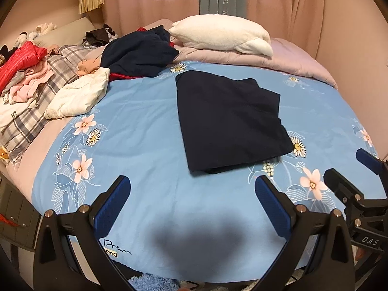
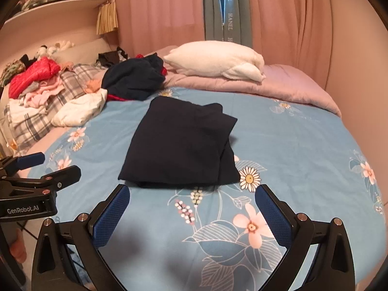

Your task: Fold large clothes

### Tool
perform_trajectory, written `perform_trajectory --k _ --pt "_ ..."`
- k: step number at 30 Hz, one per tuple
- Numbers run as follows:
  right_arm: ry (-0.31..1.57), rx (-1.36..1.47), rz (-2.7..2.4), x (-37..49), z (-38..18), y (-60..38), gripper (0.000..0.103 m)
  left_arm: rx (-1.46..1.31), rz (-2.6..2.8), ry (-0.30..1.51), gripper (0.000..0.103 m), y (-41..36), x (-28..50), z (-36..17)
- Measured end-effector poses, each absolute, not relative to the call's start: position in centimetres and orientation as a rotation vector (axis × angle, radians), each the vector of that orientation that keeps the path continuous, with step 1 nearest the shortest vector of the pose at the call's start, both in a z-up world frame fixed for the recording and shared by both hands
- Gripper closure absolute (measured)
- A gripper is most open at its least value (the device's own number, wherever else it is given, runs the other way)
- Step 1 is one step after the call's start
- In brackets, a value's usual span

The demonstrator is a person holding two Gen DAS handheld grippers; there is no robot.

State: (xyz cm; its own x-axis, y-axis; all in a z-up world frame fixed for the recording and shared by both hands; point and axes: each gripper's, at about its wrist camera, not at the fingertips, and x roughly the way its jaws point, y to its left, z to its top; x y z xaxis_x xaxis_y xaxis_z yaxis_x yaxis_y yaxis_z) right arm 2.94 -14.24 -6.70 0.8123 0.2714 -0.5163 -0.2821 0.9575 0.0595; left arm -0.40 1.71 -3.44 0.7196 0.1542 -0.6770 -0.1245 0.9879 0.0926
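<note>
We've got one dark navy garment (image 1: 230, 121) folded into a compact rectangle, lying flat on the blue flowered bedspread (image 1: 145, 145) near the middle of the bed, w/ layers stacked at its near edge and one corner of a lower layer sticking out on the right side. Left gripper (image 1: 192, 201) hangs over the near part of the bed, fingers (image 1: 116, 201) spread wide apart, nothing between them; right gripper (image 2: 192, 208) is just short of the garment's near edge, fingers (image 2: 272, 215) likewise released and empty. Neither touches the cloth. So this item looks done, or very nearly: we judge the folding steps complete, maybe a small tidy of that offset corner left. What remains seems bigger: a crumpled dark blue pile (image 1: 138, 53) w/ red showing under it sits farther back, a cream jacket (image 1: 77, 97) beside it, plus a red jacket (image 1: 19, 60) and pink clothes (image 1: 31, 82) heaped on a plaid blanket (image 1: 46, 89) at the left. Those are all unfolded. A white pillow (image 1: 220, 34) rests on the lilac quilt (image 1: 291, 63) at the back. Overall we're early-to-mid thru the job, prob. w/ several items to go.
</note>
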Motion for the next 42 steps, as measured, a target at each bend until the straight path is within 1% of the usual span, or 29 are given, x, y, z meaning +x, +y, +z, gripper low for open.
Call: perform_trajectory --k 42 --pt "0.586 -0.027 0.283 3.2 -7.9 -13.7 0.001 0.074 0.141 0.777 0.000 1.3 0.0 -4.6"
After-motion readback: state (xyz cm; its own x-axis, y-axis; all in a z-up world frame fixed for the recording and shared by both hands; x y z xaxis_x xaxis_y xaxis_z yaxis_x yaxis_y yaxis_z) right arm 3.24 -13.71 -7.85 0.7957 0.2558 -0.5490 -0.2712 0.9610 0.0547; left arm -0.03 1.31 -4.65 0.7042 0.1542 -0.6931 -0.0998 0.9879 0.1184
